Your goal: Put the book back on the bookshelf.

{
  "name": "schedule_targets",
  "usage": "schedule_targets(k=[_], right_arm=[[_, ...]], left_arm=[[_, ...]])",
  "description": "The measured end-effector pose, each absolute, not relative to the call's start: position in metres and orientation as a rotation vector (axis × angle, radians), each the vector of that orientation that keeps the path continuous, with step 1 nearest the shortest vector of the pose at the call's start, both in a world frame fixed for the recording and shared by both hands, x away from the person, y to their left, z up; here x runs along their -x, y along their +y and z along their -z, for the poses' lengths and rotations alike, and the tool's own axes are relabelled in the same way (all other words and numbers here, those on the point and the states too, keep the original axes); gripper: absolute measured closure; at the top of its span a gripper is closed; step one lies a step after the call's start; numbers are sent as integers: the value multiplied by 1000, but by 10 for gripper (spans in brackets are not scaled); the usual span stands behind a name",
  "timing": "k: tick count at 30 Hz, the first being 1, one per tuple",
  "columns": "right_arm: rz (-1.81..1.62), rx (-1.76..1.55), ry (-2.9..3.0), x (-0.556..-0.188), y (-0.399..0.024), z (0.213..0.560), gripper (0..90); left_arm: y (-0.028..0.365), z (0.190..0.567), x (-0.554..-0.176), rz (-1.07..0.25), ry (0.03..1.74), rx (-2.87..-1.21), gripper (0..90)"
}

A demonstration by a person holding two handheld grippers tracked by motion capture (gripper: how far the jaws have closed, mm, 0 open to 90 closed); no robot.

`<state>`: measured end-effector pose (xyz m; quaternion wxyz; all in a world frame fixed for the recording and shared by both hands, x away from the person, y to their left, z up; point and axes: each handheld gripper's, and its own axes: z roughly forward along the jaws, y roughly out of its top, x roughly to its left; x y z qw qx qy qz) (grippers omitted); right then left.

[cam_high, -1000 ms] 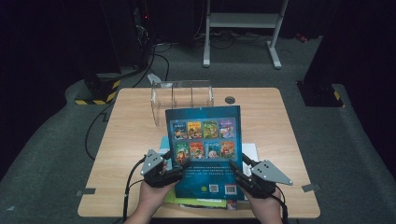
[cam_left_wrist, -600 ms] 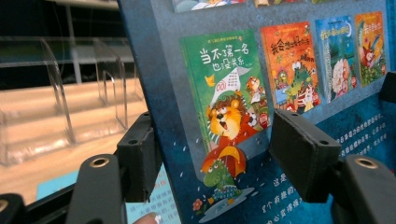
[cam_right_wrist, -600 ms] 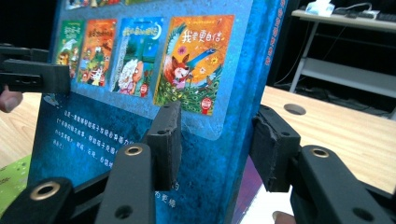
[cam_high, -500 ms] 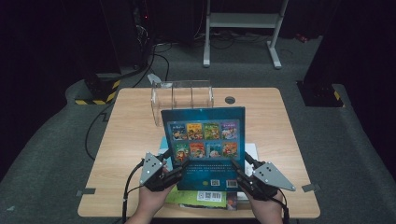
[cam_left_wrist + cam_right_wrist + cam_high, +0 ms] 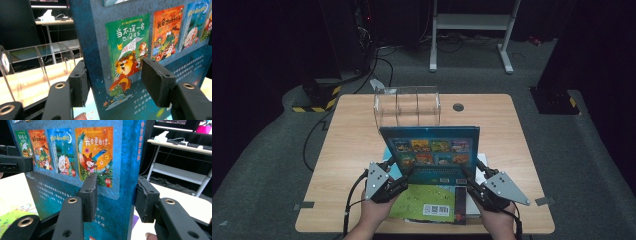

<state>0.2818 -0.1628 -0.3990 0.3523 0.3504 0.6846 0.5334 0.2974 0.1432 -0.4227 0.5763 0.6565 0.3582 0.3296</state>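
**Item: book, upright, held at both ends**

- Book [image 5: 429, 150]: stands on its lower edge mid-table [image 5: 352, 140], cover facing me at 6, long axis 9–3. It rests on the flat books [image 5: 427, 202].
- L gripper [image 5: 393, 165]: at the book's 9 edge, jaws straddling it front and back. They have just been closing w/ the book between them. I cannot tell whether the pads press yet.
- R gripper [image 5: 473, 172]: at the 3 edge, clamped on the book, one pad on the cover and one on the back, by the spine.
- Rack [image 5: 407, 106]: clear, at 12 from the book, just beyond its top edge.
- Key relation: I judge the next move goes toward 12. Both hands are equally near, so neither leads.
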Motion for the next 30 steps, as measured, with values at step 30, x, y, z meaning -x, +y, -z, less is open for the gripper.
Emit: schedule_targets(k=[30], right_arm=[[-1398,-895,1835,-317,-152,401,424]], left_arm=[[159,437,-322,-765,845,-1525,397]])
